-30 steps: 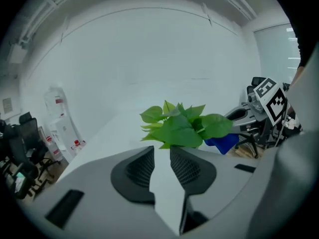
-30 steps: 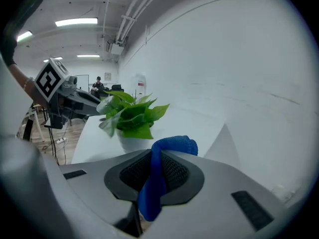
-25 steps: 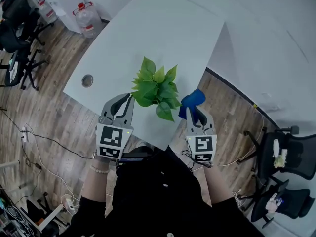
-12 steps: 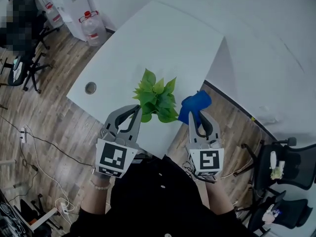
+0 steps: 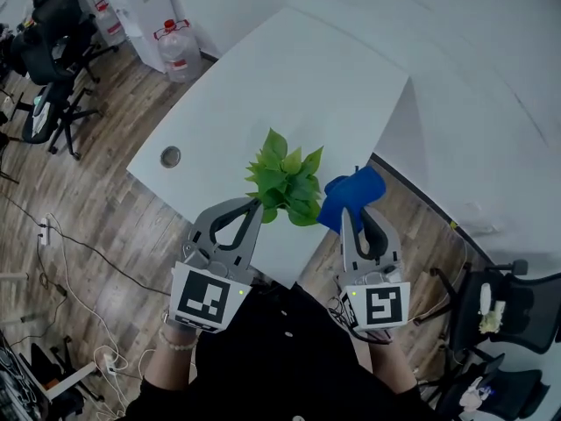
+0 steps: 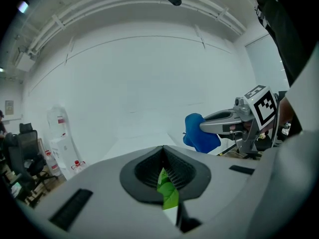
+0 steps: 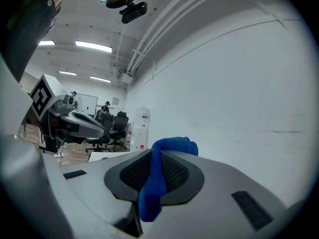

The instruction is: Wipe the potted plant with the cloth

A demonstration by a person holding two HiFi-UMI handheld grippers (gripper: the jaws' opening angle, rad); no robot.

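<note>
The potted plant (image 5: 286, 177) has bright green leaves and stands near the front edge of the white table (image 5: 289, 77); its pot is hidden under the foliage. My left gripper (image 5: 256, 203) reaches the plant's lower left side. It is shut on a green leaf (image 6: 168, 192), which shows between its pads in the left gripper view. To the right of the plant my right gripper (image 5: 347, 210) is shut on a blue cloth (image 5: 351, 195). In the right gripper view the cloth (image 7: 153, 183) runs down between the pads and bunches over the tips.
The table has a round cable hole (image 5: 170, 156) near its left corner. Water bottles (image 5: 180, 46) and white boxes stand on the wood floor behind it. Office chairs stand at far left (image 5: 48, 24) and lower right (image 5: 513, 296). Cables lie on the floor at left.
Both grippers have risen toward the camera. The left gripper's tips have gone from beside the plant onto its lower left leaf. The blue cloth stays in the right gripper.
</note>
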